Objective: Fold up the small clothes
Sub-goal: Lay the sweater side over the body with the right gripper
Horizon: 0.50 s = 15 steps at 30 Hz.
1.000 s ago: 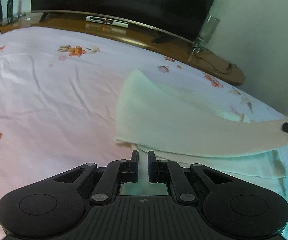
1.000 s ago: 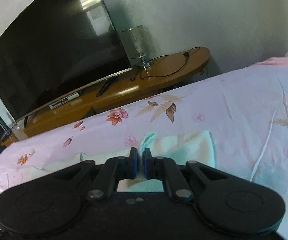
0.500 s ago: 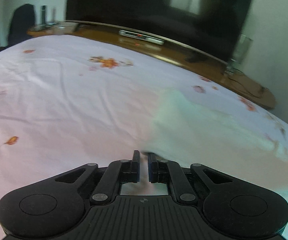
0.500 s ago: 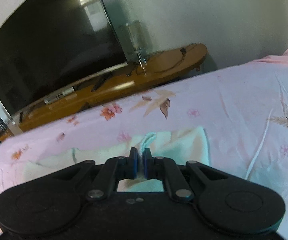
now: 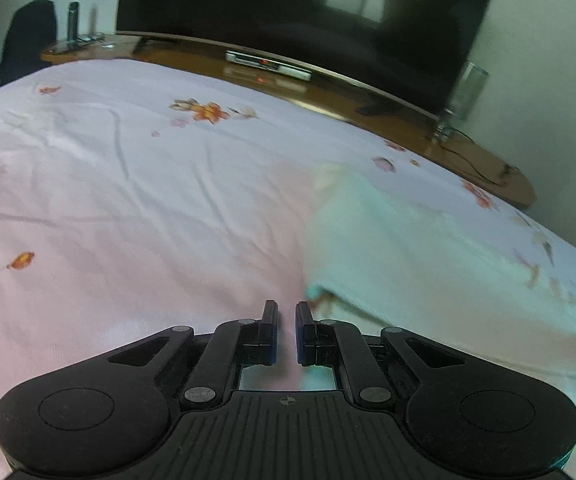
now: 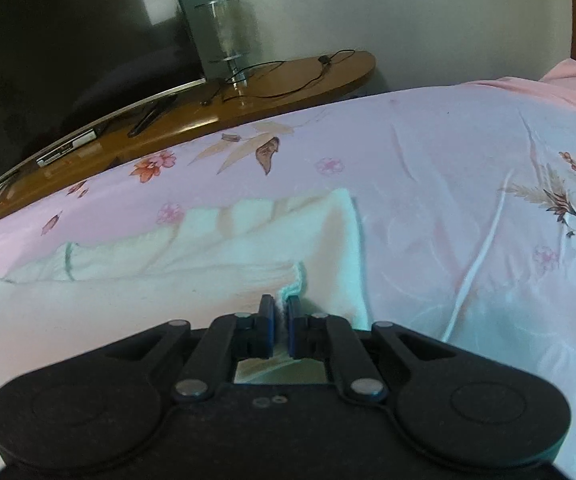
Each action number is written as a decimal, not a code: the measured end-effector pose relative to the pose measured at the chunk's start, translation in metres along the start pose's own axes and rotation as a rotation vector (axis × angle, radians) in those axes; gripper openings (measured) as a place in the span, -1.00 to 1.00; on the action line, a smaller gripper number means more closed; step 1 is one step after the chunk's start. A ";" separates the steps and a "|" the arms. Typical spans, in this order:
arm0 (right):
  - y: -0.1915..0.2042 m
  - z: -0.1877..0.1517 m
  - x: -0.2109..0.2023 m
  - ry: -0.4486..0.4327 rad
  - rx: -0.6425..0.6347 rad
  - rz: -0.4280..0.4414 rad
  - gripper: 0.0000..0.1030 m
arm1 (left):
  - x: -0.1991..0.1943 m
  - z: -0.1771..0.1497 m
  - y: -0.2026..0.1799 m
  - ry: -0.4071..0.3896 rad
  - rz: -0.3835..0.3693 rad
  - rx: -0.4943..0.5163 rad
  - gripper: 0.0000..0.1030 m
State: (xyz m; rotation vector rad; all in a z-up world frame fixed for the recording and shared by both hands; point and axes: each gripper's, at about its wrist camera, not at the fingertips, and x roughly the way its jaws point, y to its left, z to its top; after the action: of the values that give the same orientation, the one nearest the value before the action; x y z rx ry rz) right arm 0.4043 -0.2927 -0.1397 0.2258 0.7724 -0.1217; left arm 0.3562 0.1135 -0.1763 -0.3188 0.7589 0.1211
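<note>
Pale cloth (image 6: 216, 280) on floral bedsheet (image 5: 128, 200); TV (image 5: 288, 12) on wood stand beyond far edge. Right gripper (image 6: 281, 304) clenched on cloth hem; left gripper (image 5: 286, 312) clenched, nothing seen between pads.

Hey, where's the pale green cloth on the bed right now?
The pale green cloth lies on the pink floral bedsheet, left of centre in the right wrist view, below the TV stand. The right claw pinches its near edge.

Pale mint-cream garment (image 6: 192, 276), pink floral bedsheet (image 6: 428, 184), black television (image 5: 288, 12), brown wooden shelf (image 6: 280, 84)
</note>
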 end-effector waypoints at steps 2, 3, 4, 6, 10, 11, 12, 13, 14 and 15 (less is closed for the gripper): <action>0.000 0.000 0.001 -0.006 -0.012 -0.014 -0.86 | -0.005 -0.002 -0.001 0.002 -0.016 0.017 -0.87; -0.001 0.000 0.002 -0.012 -0.009 -0.030 -0.86 | -0.006 -0.001 -0.002 -0.003 -0.019 0.024 -0.87; -0.004 0.001 0.003 -0.012 0.007 -0.035 -0.88 | -0.008 0.001 -0.004 -0.007 -0.022 0.029 -0.87; -0.005 0.002 0.005 -0.009 0.019 -0.038 -0.88 | -0.007 0.004 -0.008 -0.005 -0.021 0.038 -0.87; 0.003 0.004 0.004 0.005 -0.021 -0.029 -0.65 | 0.005 0.014 -0.013 0.012 0.029 0.053 -0.87; 0.000 0.005 0.001 0.007 0.007 -0.005 -0.60 | 0.007 0.018 -0.011 0.018 0.016 0.031 -0.87; -0.001 0.007 -0.003 0.005 0.026 0.017 -0.59 | 0.006 0.020 -0.010 0.009 0.003 0.013 -0.87; 0.000 0.007 -0.006 0.000 0.025 0.032 -0.59 | 0.003 0.021 -0.010 -0.011 -0.012 0.008 -0.87; 0.002 0.006 -0.008 0.001 0.011 0.039 -0.56 | 0.001 0.022 -0.013 -0.028 -0.016 0.023 -0.87; 0.004 0.005 -0.007 0.013 -0.005 0.040 -0.47 | 0.002 0.021 -0.016 -0.036 -0.002 0.044 -0.87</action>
State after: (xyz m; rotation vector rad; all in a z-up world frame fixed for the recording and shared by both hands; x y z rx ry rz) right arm 0.4041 -0.2898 -0.1307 0.2368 0.7806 -0.0806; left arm 0.3752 0.1057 -0.1593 -0.2746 0.7245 0.1073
